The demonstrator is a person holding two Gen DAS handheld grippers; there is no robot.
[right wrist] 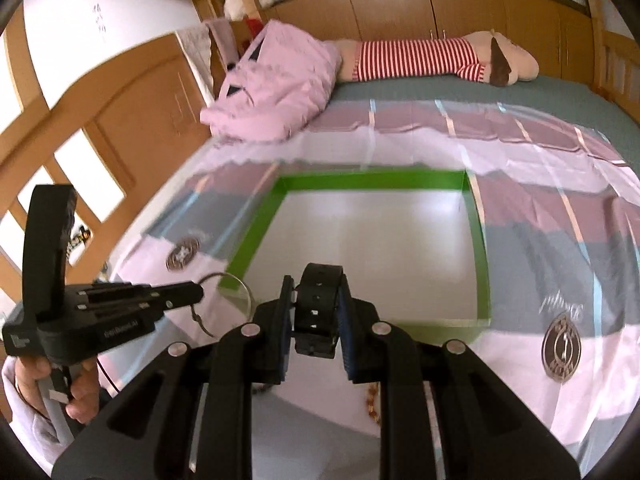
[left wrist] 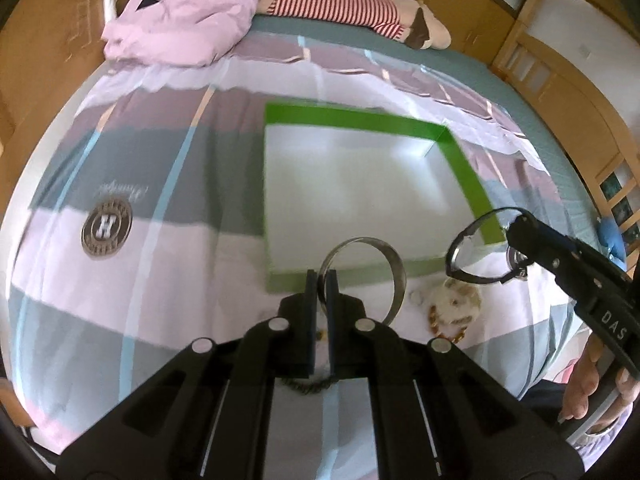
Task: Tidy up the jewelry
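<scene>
Two grippers work above a bed covered by a striped pink, grey and mauve bedspread (left wrist: 160, 200). Far ahead of the left gripper's fingers, to their left, a crumpled pink blanket (left wrist: 184, 12) lies at the head of the bed, and a plush toy in a red-striped shirt (left wrist: 340, 4) stretches along the far edge to the right of it. Directly beyond the fingertips sits a shallow box with green walls and a white floor (left wrist: 360, 120), its near wall just past the tips; nothing shows inside it. The left gripper (left wrist: 322, 300) has its fingers nearly together, pinching the rim of a silver bangle (left wrist: 396, 268) that stands upright between them and rises ahead of the tips, in front of the box's near wall. Below and to the right of those fingers, on the bedspread, rests a small heap of jewelry (left wrist: 452, 308): pale beads and a gold chain. Further right, the right gripper (left wrist: 516, 224) reaches in from the side toward the box's near right corner. In its own camera, the right gripper (right wrist: 316, 308) is closed partway on a black watch (right wrist: 318, 300), the strap looped between the blue pads (right wrist: 345, 320), held above the bedspread just short of the box's near wall.
</scene>
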